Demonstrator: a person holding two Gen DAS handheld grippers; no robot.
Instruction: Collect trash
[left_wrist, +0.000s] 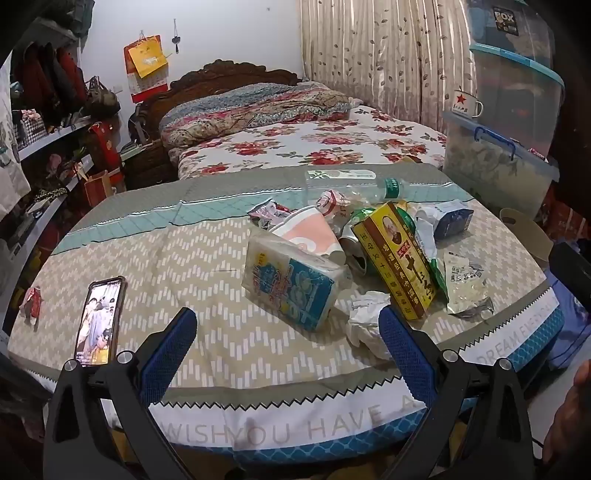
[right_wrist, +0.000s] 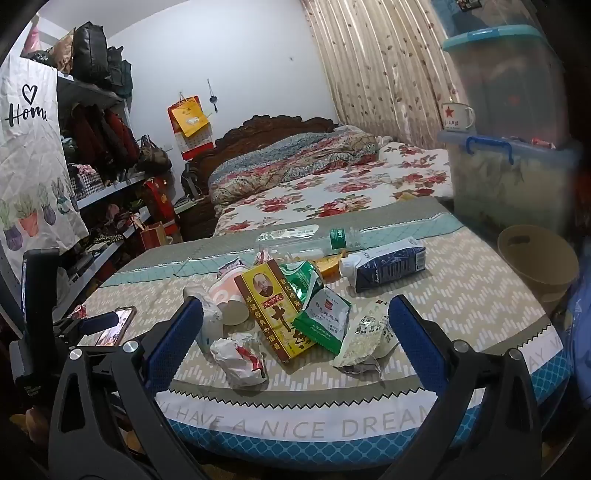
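Trash (right_wrist: 288, 314) lies heaped on a cloth-covered table (right_wrist: 461, 295), spread from the middle toward the right side and the far edge. A yellow box (right_wrist: 275, 310) sits in the heap's middle, a tissue pack (left_wrist: 291, 284) to its left, a crumpled white paper (left_wrist: 367, 323) nearest the front edge, a dark milk carton (right_wrist: 388, 267) toward the right, and a clear plastic bottle (right_wrist: 306, 240) along the far edge. The left half of the table is mostly bare, with a phone (left_wrist: 99, 321) near the front left corner and a small red wrapper (left_wrist: 31, 301) at the left edge. A tan bin (right_wrist: 535, 258) stands just off the right edge.

Left hand-held gripper (left_wrist: 288, 332) hovers over the front edge with jaws spread wide, nothing between them. Right hand-held gripper (right_wrist: 295, 325) hangs likewise wide and empty before the heap.

Beyond the far edge is a bed (right_wrist: 332, 192) with floral bedding; clear storage boxes (right_wrist: 513, 170) are stacked to the right, shelves (right_wrist: 107, 192) to the left.
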